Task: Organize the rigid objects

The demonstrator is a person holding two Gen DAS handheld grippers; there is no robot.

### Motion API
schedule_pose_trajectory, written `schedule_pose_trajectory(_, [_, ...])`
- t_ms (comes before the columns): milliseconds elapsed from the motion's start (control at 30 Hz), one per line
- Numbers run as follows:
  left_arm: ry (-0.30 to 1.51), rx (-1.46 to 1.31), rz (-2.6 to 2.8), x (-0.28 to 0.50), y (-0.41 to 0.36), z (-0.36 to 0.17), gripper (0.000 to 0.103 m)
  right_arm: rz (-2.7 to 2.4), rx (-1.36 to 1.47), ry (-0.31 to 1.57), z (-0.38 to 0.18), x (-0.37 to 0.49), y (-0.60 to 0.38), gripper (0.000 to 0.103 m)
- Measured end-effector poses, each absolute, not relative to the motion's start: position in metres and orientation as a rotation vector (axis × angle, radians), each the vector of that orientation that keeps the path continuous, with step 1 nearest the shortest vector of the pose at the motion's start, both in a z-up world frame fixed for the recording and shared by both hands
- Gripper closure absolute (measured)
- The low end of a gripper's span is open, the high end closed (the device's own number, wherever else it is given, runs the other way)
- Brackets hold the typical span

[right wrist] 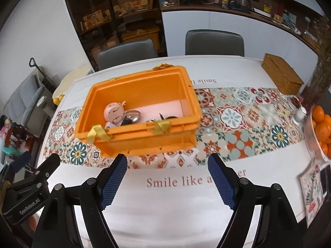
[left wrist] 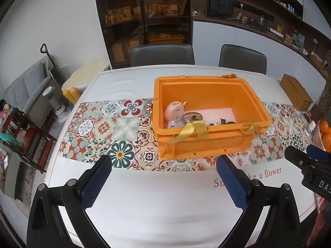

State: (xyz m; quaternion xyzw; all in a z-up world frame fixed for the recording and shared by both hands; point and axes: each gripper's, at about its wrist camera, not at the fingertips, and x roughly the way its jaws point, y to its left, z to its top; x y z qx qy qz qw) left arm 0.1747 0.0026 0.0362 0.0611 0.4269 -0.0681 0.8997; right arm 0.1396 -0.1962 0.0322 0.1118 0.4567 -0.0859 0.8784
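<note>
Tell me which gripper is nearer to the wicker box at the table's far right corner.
Right. The right gripper hovers open in front of the orange bin, on the wicker box's side. The left gripper is open too, further left, beyond the right one.

Right claw [right wrist: 167, 175] gapes, empty, near the orange crate [right wrist: 144, 138] holding a doll [right wrist: 114, 111].

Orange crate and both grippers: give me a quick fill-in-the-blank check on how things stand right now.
1. The doll lies inside the ____ crate.
2. Both the left gripper and the right gripper have their jaws ____, holding nothing.
3. Gold ____ are draped over the crate's near rim.
4. The wicker box stands ____ the crate, on the table.

Missing words: orange; open; ribbons; outside
</note>
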Motion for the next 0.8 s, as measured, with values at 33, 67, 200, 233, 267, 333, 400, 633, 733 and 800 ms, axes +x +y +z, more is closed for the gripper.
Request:
schedule_pose_trajectory(33, [0.884,0.128,-0.144,0.173,0.003,0.036,0.000,-0.179,0.235,0.955,0.032,0.137,-0.196,0.023])
schedule_pose_trajectory(67, [0.887,0.129,-0.146,0.171,0.003,0.036,0.000,-0.179,0.238,0.958,0.032,0.133,-0.196,0.023])
schedule_pose_trajectory(200, [0.891,0.135,-0.157,0.162,0.002,0.037,0.000,-0.186,0.232,0.966,0.032,0.121,-0.194,0.023])
schedule_pose_trajectory(233, [0.891,0.136,-0.160,0.160,0.002,0.037,0.000,-0.187,0.234,0.966,0.032,0.118,-0.195,0.023])
schedule_pose_trajectory(267, [0.892,0.135,-0.163,0.158,0.002,0.037,0.000,-0.187,0.237,0.966,0.032,0.116,-0.195,0.023])
schedule_pose_trajectory(333, [0.891,0.137,-0.170,0.155,0.001,0.039,0.000,-0.192,0.242,0.969,0.031,0.113,-0.195,0.023])
schedule_pose_trajectory(400, [0.882,0.146,-0.173,0.151,0.000,0.041,0.000,-0.192,0.242,0.967,0.032,0.110,-0.195,0.023])
schedule_pose_trajectory(633, [0.883,0.139,-0.171,0.147,-0.001,0.043,0.000,-0.191,0.237,0.958,0.035,0.102,-0.194,0.023])
schedule_pose_trajectory(733, [0.882,0.137,-0.177,0.147,-0.002,0.043,0.000,-0.198,0.240,0.957,0.035,0.100,-0.196,0.023])
schedule_pose_trajectory(800, [0.881,0.136,-0.180,0.148,-0.003,0.043,0.000,-0.201,0.243,0.956,0.035,0.099,-0.198,0.023])
